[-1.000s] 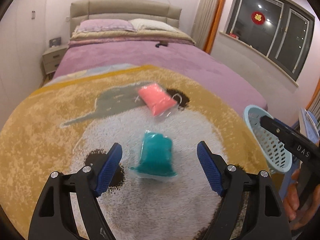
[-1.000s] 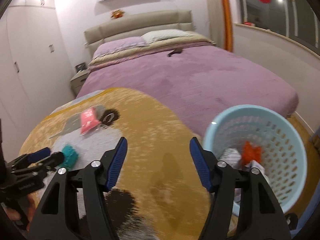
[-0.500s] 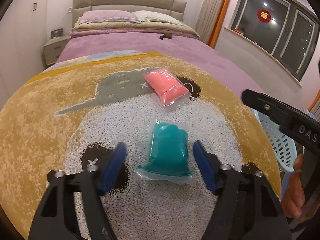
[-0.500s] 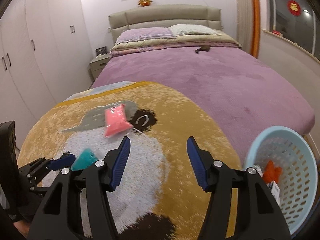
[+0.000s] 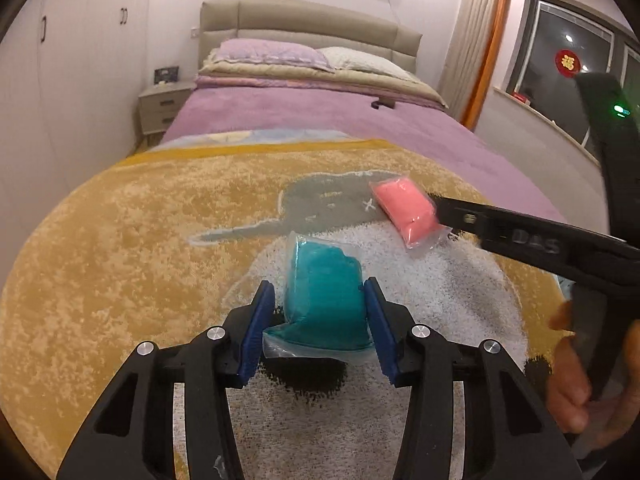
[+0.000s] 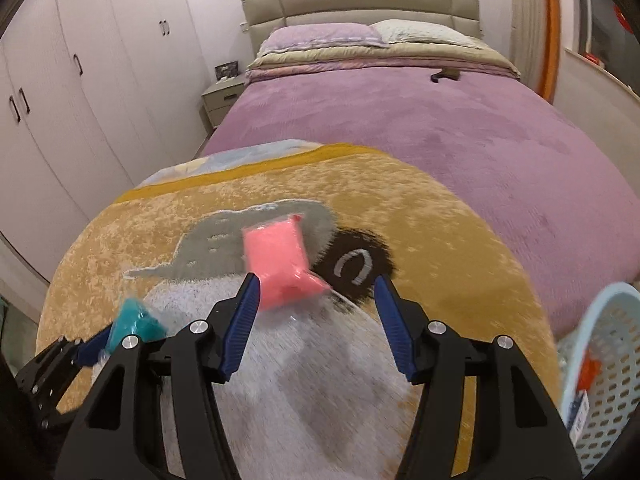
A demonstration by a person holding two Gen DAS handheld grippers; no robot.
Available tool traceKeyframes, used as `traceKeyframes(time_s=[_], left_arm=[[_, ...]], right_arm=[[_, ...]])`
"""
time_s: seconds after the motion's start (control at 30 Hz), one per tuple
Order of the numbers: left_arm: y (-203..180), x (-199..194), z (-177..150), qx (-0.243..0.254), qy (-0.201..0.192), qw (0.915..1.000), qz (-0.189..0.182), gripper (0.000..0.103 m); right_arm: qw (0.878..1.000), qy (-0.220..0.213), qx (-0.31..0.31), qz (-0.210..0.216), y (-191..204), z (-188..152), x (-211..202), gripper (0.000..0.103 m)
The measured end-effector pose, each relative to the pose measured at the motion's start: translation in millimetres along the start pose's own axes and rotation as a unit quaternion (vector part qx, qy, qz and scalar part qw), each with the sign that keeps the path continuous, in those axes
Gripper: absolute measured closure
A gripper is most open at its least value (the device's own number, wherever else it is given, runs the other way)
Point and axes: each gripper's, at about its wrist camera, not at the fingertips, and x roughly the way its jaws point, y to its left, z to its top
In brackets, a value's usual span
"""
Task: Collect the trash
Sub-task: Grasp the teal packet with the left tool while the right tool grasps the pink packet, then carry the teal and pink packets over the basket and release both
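On the yellow blanket (image 5: pixel 120 248) at the foot of the bed, my left gripper (image 5: pixel 320 312) has just been closing, and its blue pads now sit against both sides of the teal packet (image 5: pixel 324 296). At about two o'clock from it lies the pink packet (image 6: pixel 280 264), ahead of my right gripper (image 6: pixel 316 312), whose jaws stand spread and empty. The pale blue basket (image 6: pixel 600 380) waits at four o'clock, already holding scraps.
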Motion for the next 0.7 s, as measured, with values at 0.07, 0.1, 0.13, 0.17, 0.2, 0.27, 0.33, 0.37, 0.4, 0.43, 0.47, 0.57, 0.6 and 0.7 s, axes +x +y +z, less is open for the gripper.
traceKeyframes(time_s=[0.07, 0.1, 0.13, 0.17, 0.2, 0.27, 0.33, 0.37, 0.4, 0.43, 0.47, 0.57, 0.6, 0.7], left_arm=[[1, 0, 0, -0.004, 0.001, 1.0, -0.001, 0.058], [2, -1, 0, -0.005, 0.002, 1.0, -0.002, 0.058], [1, -1, -1, -0.004, 0.003, 1.0, -0.002, 0.058], [0, -1, -1, -0.002, 0.004, 1.0, -0.002, 0.058], [-1, -1, -1, 0.001, 0.004, 1.0, -0.001, 0.058], [-5, 0, 1, 0.009, 0.002, 1.0, 0.002, 0.058], [-8, 1, 1, 0.016, 0.003, 0.9999, 0.006, 0.058], [-11, 2, 0, 0.018, 0.005, 0.9998, 0.008, 0.058], [-11, 3, -1, 0.02, 0.007, 0.9997, 0.01, 0.058], [-12, 4, -1, 0.021, 0.011, 0.9996, 0.015, 0.058], [-13, 5, -1, 0.021, 0.014, 0.9995, 0.017, 0.058], [-12, 6, -1, 0.022, 0.017, 0.9995, 0.017, 0.058], [-12, 6, -1, 0.021, 0.017, 0.9995, 0.017, 0.058], [-10, 6, -1, 0.022, 0.015, 0.9995, 0.014, 0.058]], right_arm=[[1.0, 0.002, -0.004, 0.005, 4, 3, 8, 0.047], [1.0, 0.003, -0.007, 0.007, 7, 4, 12, 0.047], [1.0, 0.003, -0.008, 0.008, 7, 4, 15, 0.047], [1.0, 0.004, -0.011, 0.008, 9, 4, 19, 0.047], [1.0, 0.006, -0.015, 0.005, 11, 4, 22, 0.047], [1.0, 0.01, -0.024, -0.005, 14, 4, 27, 0.047], [0.999, 0.015, -0.036, -0.015, 17, 5, 30, 0.047], [0.999, 0.021, -0.038, -0.017, 18, 5, 33, 0.047], [0.999, 0.024, -0.038, -0.017, 17, 5, 35, 0.047], [0.999, 0.022, -0.038, -0.016, 17, 5, 35, 0.047], [0.999, 0.02, -0.038, -0.015, 17, 5, 34, 0.047], [0.999, 0.014, -0.045, -0.017, 18, 3, 33, 0.055], [0.999, 0.008, -0.048, -0.022, 19, 2, 31, 0.056], [0.998, -0.006, -0.051, -0.028, 21, 0, 26, 0.057]])
